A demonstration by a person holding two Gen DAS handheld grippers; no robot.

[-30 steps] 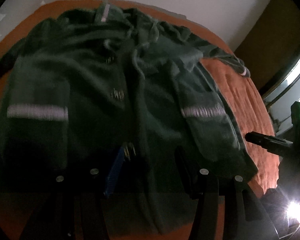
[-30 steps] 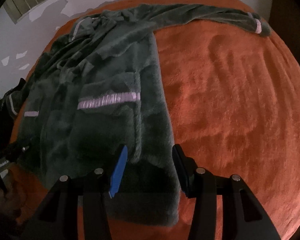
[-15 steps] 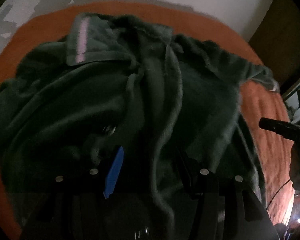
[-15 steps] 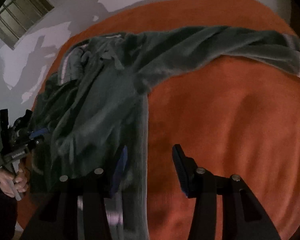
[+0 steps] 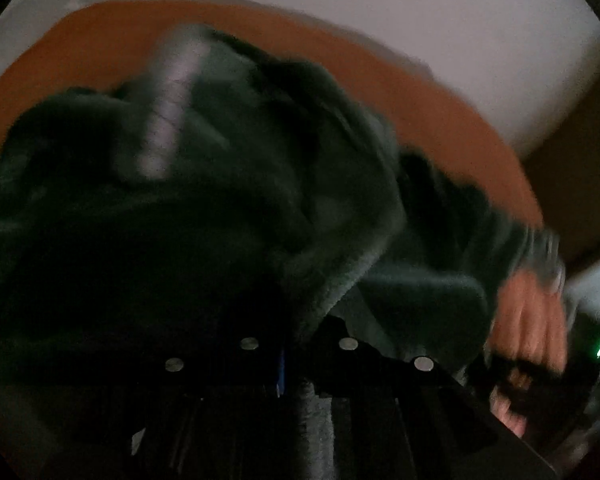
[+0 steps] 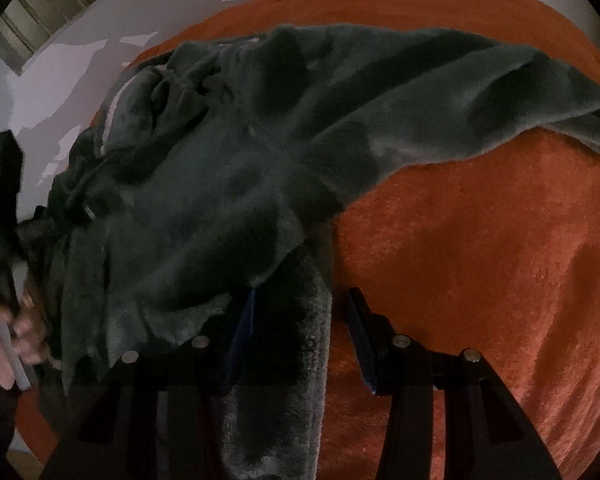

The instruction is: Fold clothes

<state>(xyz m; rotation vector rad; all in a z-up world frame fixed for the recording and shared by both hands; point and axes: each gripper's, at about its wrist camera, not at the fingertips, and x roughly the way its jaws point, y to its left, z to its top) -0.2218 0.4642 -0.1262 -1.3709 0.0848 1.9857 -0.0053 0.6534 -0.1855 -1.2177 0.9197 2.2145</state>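
A dark green fleece garment [image 5: 220, 200] lies bunched on an orange bed cover [image 5: 100, 48], its pale collar stripe [image 5: 168, 112] at the upper left. My left gripper [image 5: 296, 344] is closing its jaws, and a ridge of the fleece is pinched between them. In the right wrist view the garment [image 6: 260, 140] spreads out, with one sleeve [image 6: 460, 92] reaching right. My right gripper [image 6: 300, 320] stands open over the garment's side edge. The fleece lies against its left pad and a strip of orange shows beside the right finger.
The orange bed cover [image 6: 480, 260] is bare to the right of the garment. A pale wall [image 5: 420, 20] rises behind the bed and a slatted window [image 6: 48, 12] shows at the upper left. A person's hand [image 6: 4, 340] grips the other tool at the left edge.
Both grippers moved forward along the garment toward the collar. The left jaws went from wide apart to nearly together on the fleece. The right jaws kept the same gap.
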